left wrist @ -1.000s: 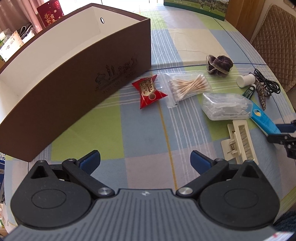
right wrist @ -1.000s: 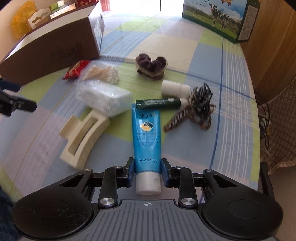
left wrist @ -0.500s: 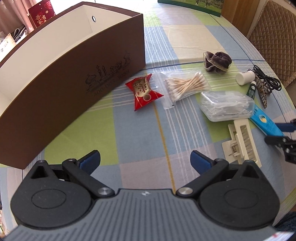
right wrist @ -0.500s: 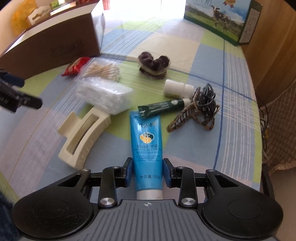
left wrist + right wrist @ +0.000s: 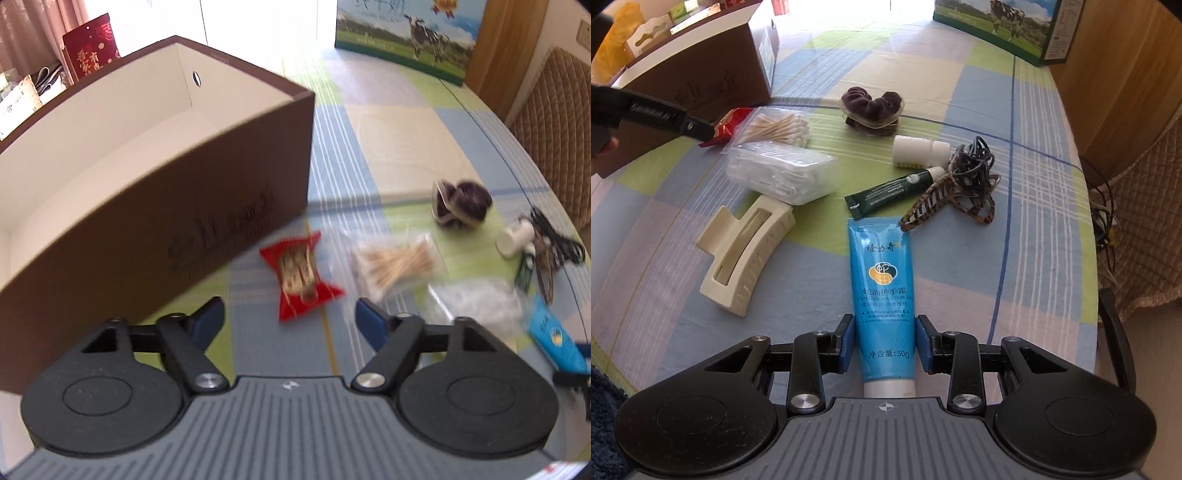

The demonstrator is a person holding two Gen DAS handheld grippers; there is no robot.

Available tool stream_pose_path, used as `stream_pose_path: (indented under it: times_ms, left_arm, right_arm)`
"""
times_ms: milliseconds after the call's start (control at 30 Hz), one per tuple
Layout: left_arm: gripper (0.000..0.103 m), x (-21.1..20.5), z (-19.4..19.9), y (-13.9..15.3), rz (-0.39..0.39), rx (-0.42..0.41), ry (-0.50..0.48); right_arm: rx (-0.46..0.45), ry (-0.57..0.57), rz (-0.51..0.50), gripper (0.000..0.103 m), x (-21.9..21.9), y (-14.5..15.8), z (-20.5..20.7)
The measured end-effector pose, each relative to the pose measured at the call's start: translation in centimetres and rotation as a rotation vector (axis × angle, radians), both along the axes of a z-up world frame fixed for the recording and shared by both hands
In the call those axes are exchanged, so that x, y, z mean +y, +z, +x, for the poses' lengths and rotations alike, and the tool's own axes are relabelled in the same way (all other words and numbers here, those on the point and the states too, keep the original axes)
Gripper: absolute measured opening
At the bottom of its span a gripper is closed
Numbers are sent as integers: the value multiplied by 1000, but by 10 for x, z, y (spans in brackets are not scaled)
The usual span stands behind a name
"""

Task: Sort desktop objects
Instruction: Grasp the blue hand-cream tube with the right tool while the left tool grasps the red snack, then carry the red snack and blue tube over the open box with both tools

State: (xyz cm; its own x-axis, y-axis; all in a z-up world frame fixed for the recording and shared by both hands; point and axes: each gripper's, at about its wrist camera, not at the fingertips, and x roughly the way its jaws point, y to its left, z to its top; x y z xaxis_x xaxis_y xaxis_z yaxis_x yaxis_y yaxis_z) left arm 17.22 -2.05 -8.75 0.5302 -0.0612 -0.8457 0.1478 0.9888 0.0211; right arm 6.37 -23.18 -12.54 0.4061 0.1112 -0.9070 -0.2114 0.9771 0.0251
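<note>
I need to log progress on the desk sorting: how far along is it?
Barely started. Done: nothing shows inside the visible part of the brown box. In hand: the right gripper is shut on the blue hand cream tube; the left gripper is closing near the red snack packet, not gripping it. Left: cotton swabs, cream hair claw, scrunchie, white bottle.
</note>
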Motion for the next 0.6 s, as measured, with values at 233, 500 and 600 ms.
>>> stream_pose_path:
  times_ms: [233,500,600]
  left_arm:
    - [46,-1,23,-8,-43,7,26]
    - [21,1,20,-20,-11,35,-11]
    - [21,6,10,-19,16,45,-24]
  right_arm:
    - [-4,-35,-8,31,-3,0,2]
    - [-4,-45,-18,31,-4,-1,5]
    - [-7,-40,-23,31,-4,-1,6]
